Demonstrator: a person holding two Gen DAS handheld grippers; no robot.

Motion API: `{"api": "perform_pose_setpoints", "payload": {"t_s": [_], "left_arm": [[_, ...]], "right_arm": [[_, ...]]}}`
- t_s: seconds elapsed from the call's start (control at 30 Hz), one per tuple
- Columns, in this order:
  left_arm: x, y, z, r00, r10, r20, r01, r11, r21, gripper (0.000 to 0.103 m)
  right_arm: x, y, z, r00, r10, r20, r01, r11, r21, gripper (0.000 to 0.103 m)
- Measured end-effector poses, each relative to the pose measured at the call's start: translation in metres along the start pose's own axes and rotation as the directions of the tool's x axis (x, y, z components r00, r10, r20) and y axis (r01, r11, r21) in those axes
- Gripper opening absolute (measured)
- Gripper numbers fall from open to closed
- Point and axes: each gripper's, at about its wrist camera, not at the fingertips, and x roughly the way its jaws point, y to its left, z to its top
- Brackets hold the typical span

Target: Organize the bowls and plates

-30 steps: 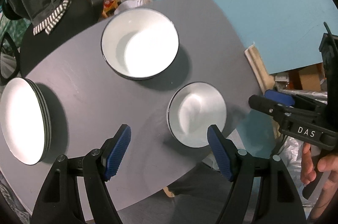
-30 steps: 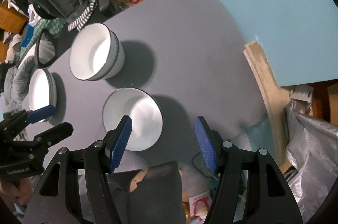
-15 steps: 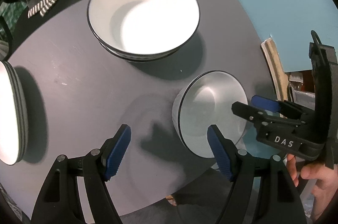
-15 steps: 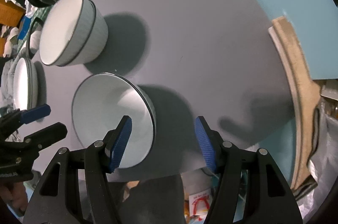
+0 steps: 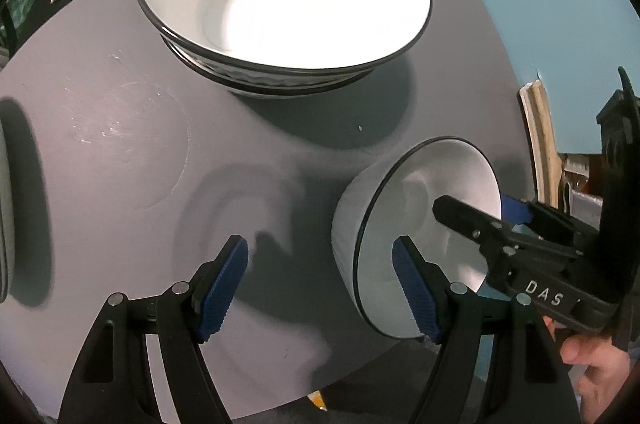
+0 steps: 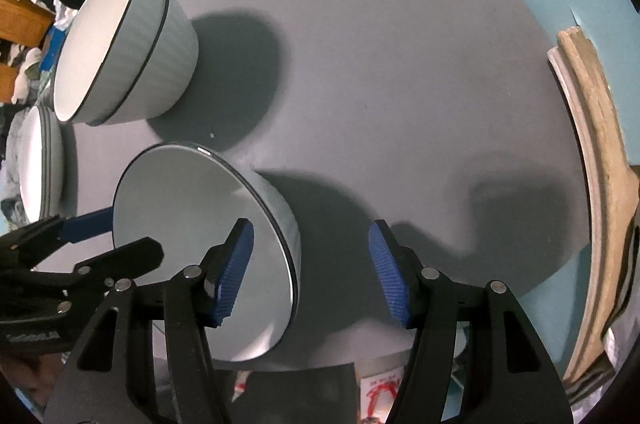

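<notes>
A small white bowl with a dark rim [image 5: 424, 224] [image 6: 192, 248] stands near the front edge of the grey round table [image 5: 120, 128] [image 6: 400, 84]. Both grippers straddle its rim from opposite sides, each with one finger inside the bowl and one outside. My left gripper [image 5: 320, 284] is open around the bowl's left wall. My right gripper [image 6: 312, 272] is open around its right wall, and shows in the left wrist view [image 5: 480, 216]. A stack of two larger white bowls [image 5: 284, 0] [image 6: 124, 48] stands behind.
A stack of white plates [image 6: 40, 164] sits at the table's left edge, barely showing in the left wrist view [image 5: 6, 216]. A teal wall lies beyond the table. Clothes and clutter lie at the far left. A tan board [image 6: 592, 152] leans at the right.
Both grippers have moved down and forward, closing in on the small bowl until each straddles its rim. The bowls and plates have not moved.
</notes>
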Motion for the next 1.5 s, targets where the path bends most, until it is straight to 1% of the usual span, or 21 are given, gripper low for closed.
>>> {"api": "perform_pose_setpoints", "payload": {"t_s": [0.17,0.2,0.23,0.27,0.3,0.43,0.47,0.53,0.57,0.63,0.7,0.73,0.77,0.83,0.9,1.0,1.07,1.17,1.27,1.43,1.5], "left_arm": [[0.005,0.000,0.000,1.000,-0.001,0.001,0.001,1.000,0.004,0.076],[0.006,0.000,0.000,1.000,0.001,-0.002,-0.001,1.000,0.004,0.076],[0.006,0.002,0.000,1.000,-0.001,-0.003,0.001,1.000,0.004,0.076],[0.008,0.001,0.000,1.000,-0.004,-0.004,0.004,1.000,0.004,0.073],[0.009,0.001,0.000,1.000,-0.006,-0.005,0.006,1.000,0.004,0.069],[0.013,0.004,0.001,1.000,0.001,-0.019,-0.001,1.000,-0.004,0.062],[0.014,0.006,0.001,1.000,-0.001,-0.020,0.001,1.000,-0.007,0.059],[0.012,0.008,0.002,1.000,-0.015,-0.005,0.015,1.000,-0.012,0.055],[0.012,0.009,0.003,1.000,-0.018,-0.007,0.018,1.000,-0.012,0.050],[0.012,0.010,0.004,1.000,-0.014,-0.007,0.014,1.000,-0.016,0.047],[0.012,0.011,0.005,0.999,-0.022,-0.023,0.021,1.000,-0.017,0.033],[0.013,0.013,0.004,0.999,-0.016,-0.032,0.016,1.000,-0.018,0.031],[0.012,0.012,0.005,0.999,-0.013,-0.033,0.012,1.000,-0.017,0.029],[0.011,0.013,0.004,0.999,-0.030,-0.040,0.030,0.999,-0.013,0.026],[0.010,0.013,0.002,0.998,-0.045,-0.051,0.044,0.999,-0.012,0.020],[0.007,0.010,-0.002,0.997,-0.049,-0.054,0.050,0.999,0.002,0.014],[0.007,0.007,-0.004,0.998,-0.033,-0.051,0.034,0.999,0.016,0.014],[0.006,0.008,-0.004,0.998,-0.022,-0.054,0.023,1.000,0.014,0.013],[0.011,0.001,-0.005,0.998,-0.014,-0.059,0.015,1.000,0.013,0.012],[0.012,0.000,-0.013,0.997,0.020,-0.072,-0.018,1.000,0.018,0.012],[0.012,0.000,-0.017,0.997,0.019,-0.076,-0.018,1.000,0.016,0.011]], "right_arm": [[0.003,0.000,0.000,1.000,0.004,-0.010,-0.004,1.000,-0.019,0.061],[0.003,0.000,-0.001,1.000,0.004,-0.010,-0.004,1.000,-0.024,0.060],[0.003,0.001,-0.001,1.000,0.006,-0.010,-0.007,1.000,-0.028,0.056],[0.003,0.002,-0.002,1.000,0.010,-0.013,-0.010,0.999,-0.033,0.052],[0.004,0.002,-0.002,1.000,0.010,-0.019,-0.011,0.999,-0.039,0.050],[0.007,0.008,0.001,0.999,0.011,-0.034,-0.012,0.999,-0.050,0.034],[0.007,0.008,0.001,0.999,0.014,-0.033,-0.016,0.999,-0.048,0.033],[0.006,0.008,0.004,0.999,0.019,-0.037,-0.021,0.999,-0.046,0.027],[0.005,0.008,0.005,0.999,0.021,-0.038,-0.023,0.999,-0.045,0.025],[0.003,0.008,0.007,0.999,0.023,-0.042,-0.025,0.999,-0.045,0.021],[0.005,0.018,0.009,0.998,0.025,-0.049,-0.027,0.999,-0.047,0.015],[0.005,0.018,0.011,0.998,0.024,-0.052,-0.026,0.998,-0.049,0.013],[0.006,0.017,0.017,0.998,0.019,-0.053,-0.022,0.998,-0.051,0.013],[0.004,0.020,0.020,0.998,0.011,-0.059,-0.014,0.999,-0.053,0.012],[0.003,0.022,0.022,0.998,0.005,-0.062,-0.008,0.999,-0.053,0.012],[0.001,0.023,0.024,0.998,0.004,-0.069,-0.007,0.999,-0.046,0.011],[0.002,0.025,0.023,0.997,0.002,-0.075,-0.006,0.999,-0.047,0.010],[0.014,0.027,0.000,0.996,0.009,-0.087,-0.013,0.999,-0.042,0.008],[0.015,0.028,-0.004,0.995,0.037,-0.090,-0.039,0.999,-0.025,0.007],[0.017,0.040,-0.009,0.995,0.028,-0.095,-0.033,0.998,-0.049,0.007],[0.017,0.046,-0.012,0.995,0.026,-0.094,-0.032,0.998,-0.062,0.007]]}}
